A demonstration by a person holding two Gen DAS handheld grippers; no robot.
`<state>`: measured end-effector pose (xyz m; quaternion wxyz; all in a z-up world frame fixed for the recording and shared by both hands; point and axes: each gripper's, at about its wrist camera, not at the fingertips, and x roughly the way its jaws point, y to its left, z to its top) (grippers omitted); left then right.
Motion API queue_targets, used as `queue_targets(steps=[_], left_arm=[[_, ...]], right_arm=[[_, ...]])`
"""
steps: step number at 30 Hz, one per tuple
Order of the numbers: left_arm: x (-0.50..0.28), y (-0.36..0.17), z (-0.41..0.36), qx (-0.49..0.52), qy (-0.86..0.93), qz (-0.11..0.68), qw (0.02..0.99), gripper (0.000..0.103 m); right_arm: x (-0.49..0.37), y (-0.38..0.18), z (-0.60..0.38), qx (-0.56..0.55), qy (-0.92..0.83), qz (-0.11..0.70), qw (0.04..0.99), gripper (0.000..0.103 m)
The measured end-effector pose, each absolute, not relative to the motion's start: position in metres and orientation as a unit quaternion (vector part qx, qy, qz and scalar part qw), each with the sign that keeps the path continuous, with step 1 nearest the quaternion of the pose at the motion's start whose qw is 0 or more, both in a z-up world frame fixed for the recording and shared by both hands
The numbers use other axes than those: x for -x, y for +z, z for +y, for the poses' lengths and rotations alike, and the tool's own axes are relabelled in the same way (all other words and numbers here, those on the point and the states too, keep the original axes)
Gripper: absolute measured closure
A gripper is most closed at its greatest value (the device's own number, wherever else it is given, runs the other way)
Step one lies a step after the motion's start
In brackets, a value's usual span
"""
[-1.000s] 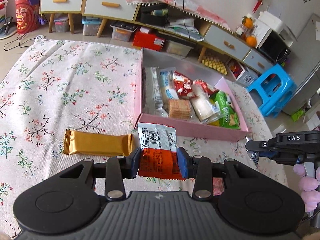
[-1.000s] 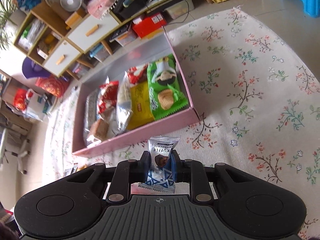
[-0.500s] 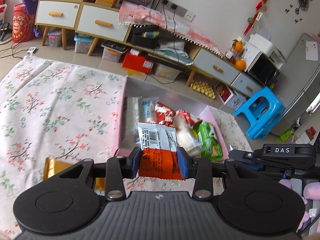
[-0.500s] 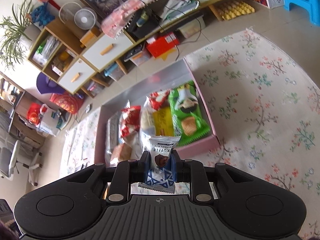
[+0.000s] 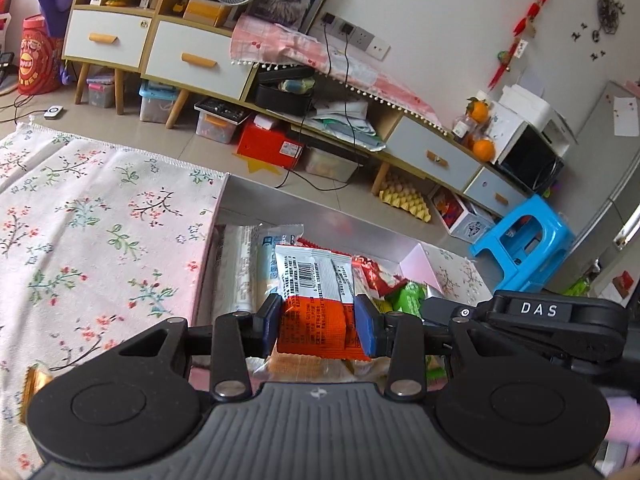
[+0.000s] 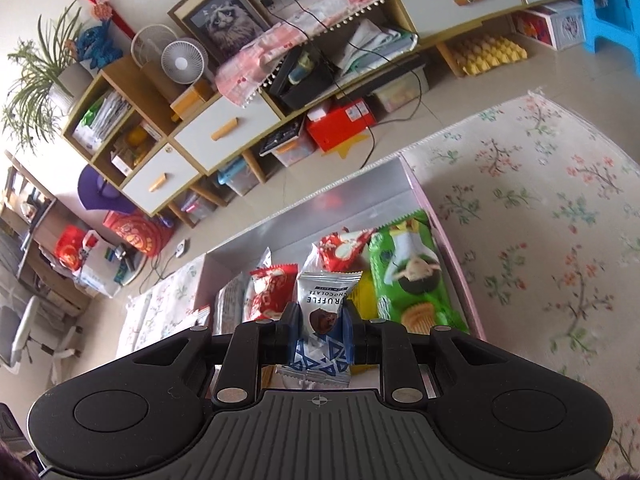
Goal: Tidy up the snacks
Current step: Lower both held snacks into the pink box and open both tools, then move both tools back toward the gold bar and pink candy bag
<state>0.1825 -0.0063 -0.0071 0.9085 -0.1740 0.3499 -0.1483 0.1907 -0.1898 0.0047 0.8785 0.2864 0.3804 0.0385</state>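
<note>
My left gripper (image 5: 316, 326) is shut on an orange and white snack packet (image 5: 314, 292) and holds it over the pink box (image 5: 416, 266) of snacks. My right gripper (image 6: 320, 334) is shut on a white and blue truffle chocolate packet (image 6: 322, 312) and holds it over the same box (image 6: 456, 268). The box holds several packets, among them a green crisps bag (image 6: 408, 272) and red packets (image 6: 272, 288). The right gripper's body (image 5: 536, 320) shows at the right in the left wrist view.
The box stands on a floral cloth (image 5: 92, 232). A gold bar (image 5: 34, 378) lies on the cloth at the left edge. Beyond are low cabinets (image 5: 180, 60), a red box (image 5: 272, 144) and a blue stool (image 5: 524, 240) on the floor.
Both grippers have moved forward over the pink box with their packets still held. The gold bar has slid to the lower left edge of the left wrist view.
</note>
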Motion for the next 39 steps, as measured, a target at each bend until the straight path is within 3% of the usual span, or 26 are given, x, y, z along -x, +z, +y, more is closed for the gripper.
queue_targets(steps=[8, 11, 12, 15, 25, 34, 39], left_arm=[[-0.188, -0.013, -0.010, 0.162, -0.133, 0.349, 0.913, 0.066], [-0.189, -0.014, -0.009, 0.154, -0.115, 0.350, 0.917, 0.056], [-0.188, -0.013, -0.009, 0.154, -0.114, 0.349, 0.917, 0.047], [-0.184, -0.008, -0.009, 0.147, -0.112, 0.344, 0.921, 0.037], [-0.174, 0.006, -0.010, 0.128, -0.114, 0.344, 0.923, 0.023], [-0.147, 0.022, -0.001, 0.080, -0.115, 0.351, 0.926, 0.006], [-0.134, 0.023, 0.008, 0.036, -0.094, 0.368, 0.925, 0.003]], right_arm=[[-0.197, -0.001, -0.189, -0.284, 0.039, 0.372, 0.883, 0.078], [-0.197, -0.001, -0.190, -0.280, 0.039, 0.374, 0.883, 0.076], [-0.196, -0.001, -0.191, -0.281, 0.040, 0.374, 0.883, 0.065], [-0.193, 0.001, -0.194, -0.286, 0.037, 0.367, 0.885, 0.041], [-0.183, 0.024, -0.188, -0.267, 0.050, 0.358, 0.893, 0.037], [-0.161, 0.056, -0.184, -0.245, 0.048, 0.374, 0.893, 0.026], [-0.145, 0.062, -0.175, -0.215, 0.048, 0.398, 0.891, 0.019]])
